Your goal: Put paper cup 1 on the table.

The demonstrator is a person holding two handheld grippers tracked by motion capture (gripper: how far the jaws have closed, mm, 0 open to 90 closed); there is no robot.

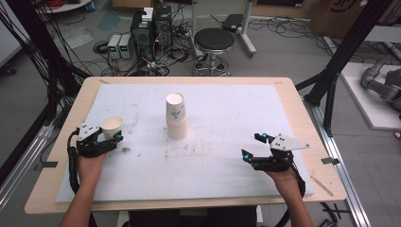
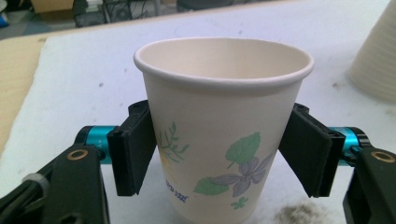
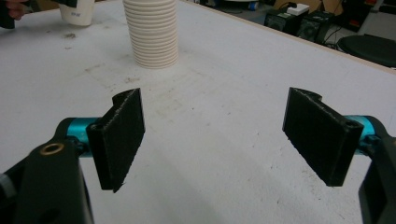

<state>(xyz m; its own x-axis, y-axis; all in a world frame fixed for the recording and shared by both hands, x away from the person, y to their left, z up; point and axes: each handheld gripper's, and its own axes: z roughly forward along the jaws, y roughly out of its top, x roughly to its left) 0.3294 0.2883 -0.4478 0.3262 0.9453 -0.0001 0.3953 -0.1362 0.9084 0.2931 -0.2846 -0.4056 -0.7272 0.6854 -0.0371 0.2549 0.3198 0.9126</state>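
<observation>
Clamping a white floral paper cup (image 2: 223, 135) mid-wall keeps it upright in the left gripper (image 2: 219, 154); right gripper (image 3: 219, 140) idles wide open, empty.

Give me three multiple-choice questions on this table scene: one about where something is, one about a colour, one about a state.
1. Where does the stack of cups stand?
A. near the middle of the white mat
B. at the mat's right edge
C. on the floor

2. What colour is the flower printed on the single cup?
A. red
B. purple
C. orange

3. How are the right tongs?
A. shut on a cup
B. shut, empty
C. open, empty

Answers: 1 A, the high view shows it mid-mat; 2 B, the left gripper view shows a purple flower with green leaves; 3 C, the jaws stand apart over bare mat.
</observation>
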